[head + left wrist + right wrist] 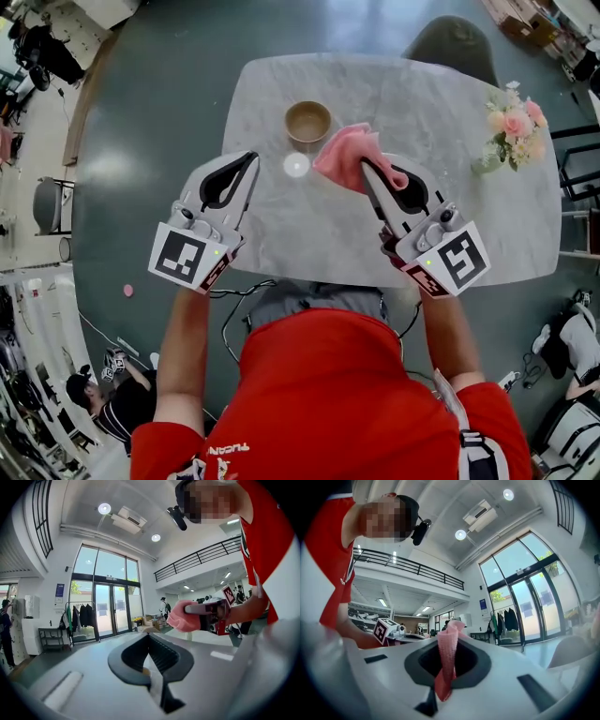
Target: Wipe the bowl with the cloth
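A brown bowl (307, 121) stands upright on the marble table (281, 234), towards its far edge. My right gripper (367, 166) is shut on a pink cloth (347, 153), which bunches up just right of the bowl and hangs in the air. In the right gripper view a strip of the cloth (447, 660) is pinched between the jaws. My left gripper (252, 158) is shut with nothing in it, left of the bowl and nearer to me. In the left gripper view the cloth (184, 616) shows in the other gripper.
A small white round thing (296, 165) lies on the table just in front of the bowl, between the two grippers. A bunch of pink flowers (514, 125) sits at the table's right end. A dark chair (450, 42) stands at the far side.
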`<state>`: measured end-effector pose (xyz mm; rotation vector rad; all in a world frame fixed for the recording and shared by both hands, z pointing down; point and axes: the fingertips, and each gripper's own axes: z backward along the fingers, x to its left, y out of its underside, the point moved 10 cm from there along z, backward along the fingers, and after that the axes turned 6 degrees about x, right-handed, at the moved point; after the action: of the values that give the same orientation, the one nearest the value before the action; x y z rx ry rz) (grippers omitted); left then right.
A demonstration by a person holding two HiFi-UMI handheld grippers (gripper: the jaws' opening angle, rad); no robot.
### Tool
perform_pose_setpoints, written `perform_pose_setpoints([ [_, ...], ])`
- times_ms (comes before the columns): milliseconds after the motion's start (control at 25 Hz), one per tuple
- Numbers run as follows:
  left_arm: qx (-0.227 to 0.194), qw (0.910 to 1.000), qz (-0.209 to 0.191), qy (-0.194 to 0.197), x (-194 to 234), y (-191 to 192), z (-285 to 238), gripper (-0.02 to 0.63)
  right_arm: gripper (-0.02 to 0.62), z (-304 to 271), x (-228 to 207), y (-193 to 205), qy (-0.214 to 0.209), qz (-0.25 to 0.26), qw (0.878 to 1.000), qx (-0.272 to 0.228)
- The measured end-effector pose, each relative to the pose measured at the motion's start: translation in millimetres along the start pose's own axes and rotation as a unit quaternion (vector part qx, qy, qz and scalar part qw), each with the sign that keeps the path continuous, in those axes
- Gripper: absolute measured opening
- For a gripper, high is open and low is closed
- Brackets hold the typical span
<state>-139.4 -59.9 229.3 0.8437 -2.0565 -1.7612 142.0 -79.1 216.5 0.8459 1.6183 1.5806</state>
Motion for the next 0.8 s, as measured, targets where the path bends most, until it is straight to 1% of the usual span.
perform_pose_setpoints([
  [240,0.02,0.9985,-0.026,0.044,27.7,15.4,-27.9,0.006,0.009,-31.6,-11.0,12.6,0.014,-0.007,1.0,0.013],
  [360,0.02,0.9965,-0.031,0.075,35.9,22.9,-40.1,0.009,0.009,-43.4,-13.6,17.3,0.02,0.0,0.999,0.026],
  [440,0.038,0.9948,-0.025,0.091,38.2,27.8,-48.9,0.025,0.009,-49.6,-18.2,20.1,0.025,0.005,0.999,0.034],
  [560,0.053,0.9914,-0.023,0.117,42.0,36.7,-65.1,0.094,0.009,-57.8,-27.8,23.9,0.033,0.012,0.998,0.048],
  [640,0.061,0.9886,-0.028,0.135,44.4,44.1,-76.8,0.148,0.009,-62.0,-34.4,26.1,0.039,0.014,0.998,0.056],
  [800,0.063,0.9793,-0.075,0.177,46.6,63.0,-104.3,0.271,0.009,-65.8,-46.7,30.7,0.051,0.012,0.996,0.068],
])
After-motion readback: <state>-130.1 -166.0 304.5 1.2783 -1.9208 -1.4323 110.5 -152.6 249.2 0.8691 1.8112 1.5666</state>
